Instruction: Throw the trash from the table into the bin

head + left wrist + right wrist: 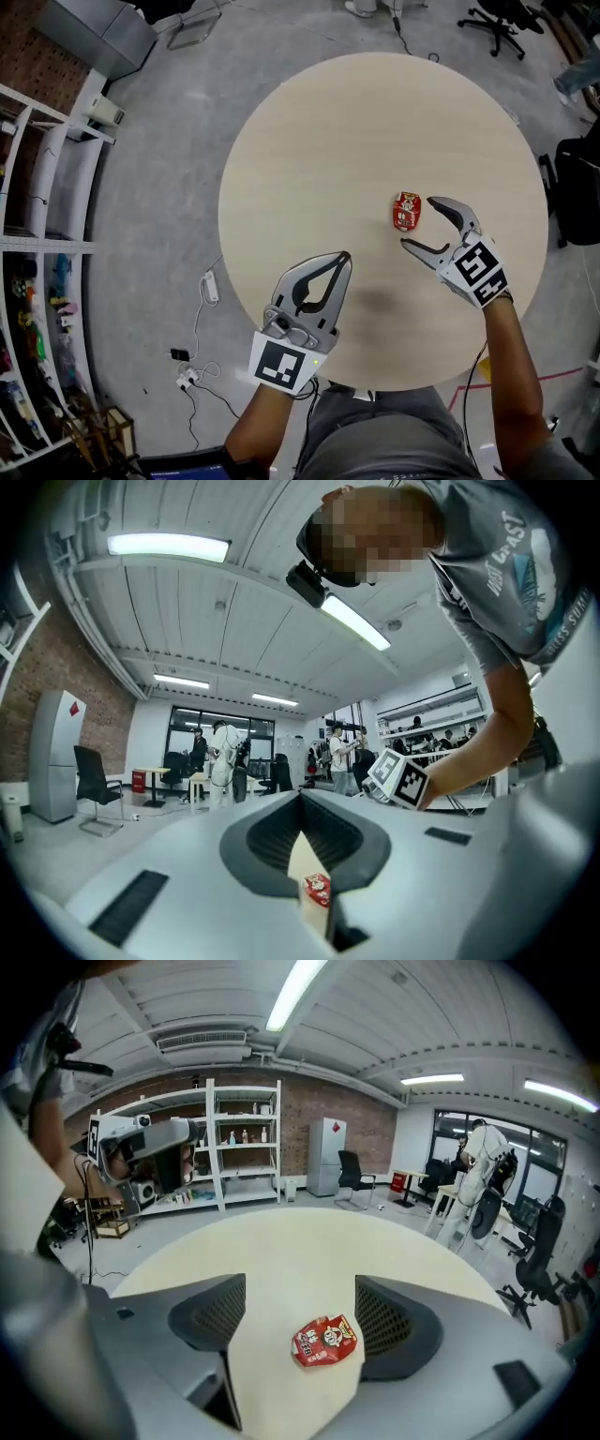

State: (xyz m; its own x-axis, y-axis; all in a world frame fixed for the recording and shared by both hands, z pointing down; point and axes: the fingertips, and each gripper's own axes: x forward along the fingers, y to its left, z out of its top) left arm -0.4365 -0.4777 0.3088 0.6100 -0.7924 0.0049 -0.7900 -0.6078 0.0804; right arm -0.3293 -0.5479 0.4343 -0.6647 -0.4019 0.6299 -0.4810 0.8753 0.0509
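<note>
tabletop (375, 122): round, pale wood, standing on a grey floor (159, 187). We stand at its near edge.
wrapper (406, 211): small red packet lying flat on the tabletop, right of centre and towards the near side.
right gripper (418, 223): over the near right part of the tabletop, tilted down, pointing left and far at the wrapper.
right fingers: apart. In the right gripper view we see the wrapper on the tabletop in the gap between them, closer to the finger at that view's right. The head view puts it just at the fingertips. The pads don't press on it; we can't tell whether one finger touches its edge.
left gripper (345, 257): over the near edge of the tabletop, left of the wrapper and apart from it, about level, pointing far and right.
left fingers: tips together, nothing clamped. Through the slit between them the left gripper view shows a strip of tabletop with the wrapper lying beyond.
surroundings: shelves (37, 234) at far left, a power strip (211, 286) with its cable on the floor left of the tabletop, a chair (497, 23) at far right.
</note>
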